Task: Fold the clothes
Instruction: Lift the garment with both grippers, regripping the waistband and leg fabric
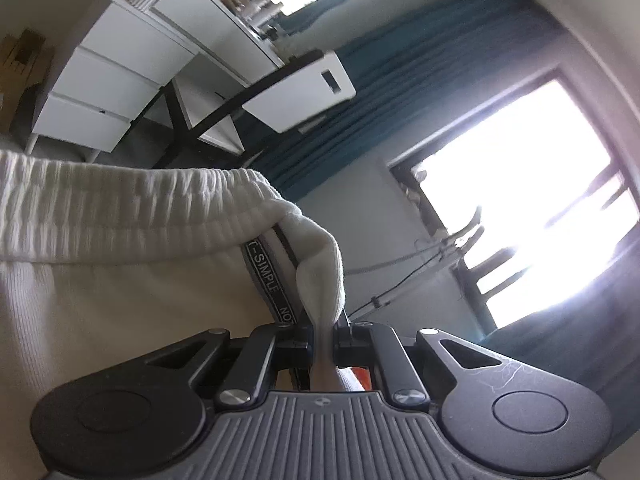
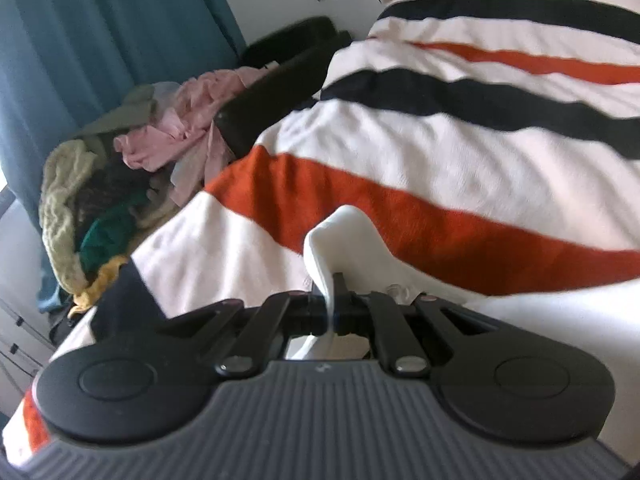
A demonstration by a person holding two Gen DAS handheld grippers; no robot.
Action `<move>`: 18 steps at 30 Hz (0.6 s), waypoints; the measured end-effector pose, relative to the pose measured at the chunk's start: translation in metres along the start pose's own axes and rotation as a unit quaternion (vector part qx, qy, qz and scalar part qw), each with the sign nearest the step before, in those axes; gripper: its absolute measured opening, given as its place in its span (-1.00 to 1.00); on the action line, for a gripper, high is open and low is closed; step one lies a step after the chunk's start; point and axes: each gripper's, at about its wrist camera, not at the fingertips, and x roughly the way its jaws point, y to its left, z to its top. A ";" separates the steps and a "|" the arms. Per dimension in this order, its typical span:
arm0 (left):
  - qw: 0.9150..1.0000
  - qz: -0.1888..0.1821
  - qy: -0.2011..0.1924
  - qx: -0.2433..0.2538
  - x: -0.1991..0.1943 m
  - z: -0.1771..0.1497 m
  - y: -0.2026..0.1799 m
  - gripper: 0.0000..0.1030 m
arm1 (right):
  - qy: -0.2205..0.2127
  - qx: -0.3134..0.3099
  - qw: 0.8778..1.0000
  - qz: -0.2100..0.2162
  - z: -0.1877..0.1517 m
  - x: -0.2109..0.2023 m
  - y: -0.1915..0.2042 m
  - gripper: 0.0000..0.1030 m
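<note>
Left wrist view: the left gripper is clamped on a fold of cream-white fabric, the jaws drawn nearly together with the cloth pinched between them. The garment is a pair of cream trousers with a ribbed elastic waistband running across the left half of the frame. A black-and-white printed tape runs down beside the pinched fold; only "-SIMPLE" and "NO" can be read, the rest hidden behind the gripper body. Upper left, tilted, stands a white drawer unit; items on top are blurred. A teal curtain hangs beside a window that is overexposed, nothing beyond it legible.

Right wrist view: the right gripper is likewise closed on a fold of the white fabric, which rises just above the jaws; the rest of the garment is cut off below. Behind lies a striped bedspread in white, orange and black. At left, a heap of mixed clothes, individual pieces hard to tell apart.
</note>
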 end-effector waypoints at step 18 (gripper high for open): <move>0.995 -0.014 0.042 0.086 -0.066 0.008 0.040 -0.12 | 0.037 0.007 0.991 0.126 -0.006 -0.078 -0.037 0.22</move>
